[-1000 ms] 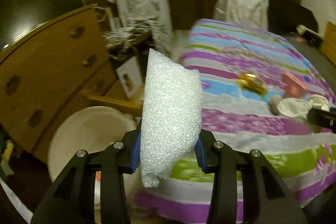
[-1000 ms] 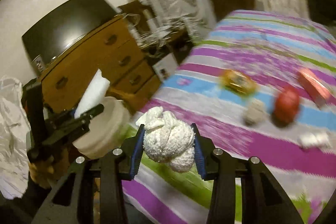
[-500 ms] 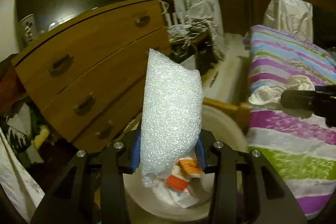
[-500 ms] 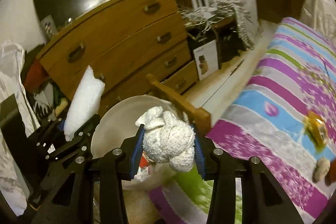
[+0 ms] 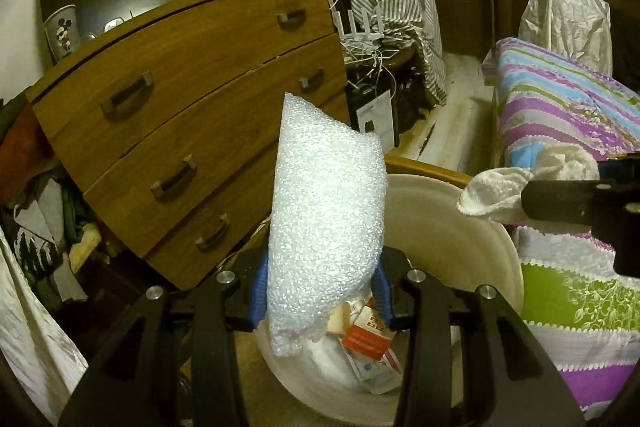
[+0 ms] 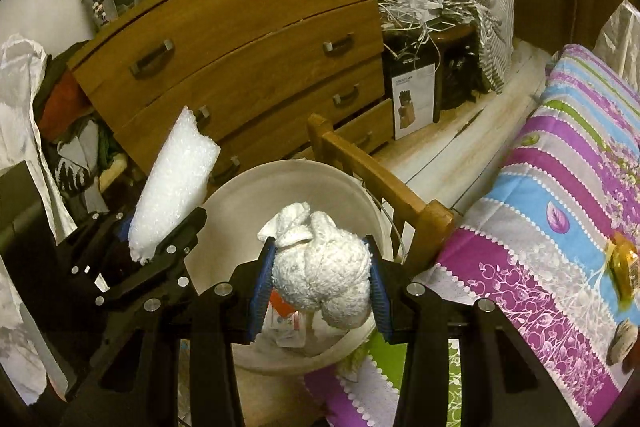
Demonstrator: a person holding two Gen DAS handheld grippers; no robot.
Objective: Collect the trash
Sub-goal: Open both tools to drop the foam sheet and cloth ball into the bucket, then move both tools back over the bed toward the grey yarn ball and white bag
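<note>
White foam wrap (image 5: 326, 227) stands upright, long axis vertical, clenched low between the blue pads of the left gripper (image 5: 320, 301); its bottom edge hangs over the near rim of the cream bucket (image 5: 460, 227). Beside it, the right gripper (image 6: 318, 285) grasps a wadded paper towel (image 6: 320, 277) directly above the bucket's mouth, nearer the middle than the foam. Discarded packets (image 5: 370, 339) lie inside. Judging by this, both loads need only release downward, though the tall foam may tip outward toward the wooden dresser (image 5: 192, 115).

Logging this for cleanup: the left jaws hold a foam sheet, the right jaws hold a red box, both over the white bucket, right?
Not quite. The right gripper holds a wadded white cloth, not a red box, as the right wrist view shows. The left gripper does hold the foam sheet over the white bucket.
</note>
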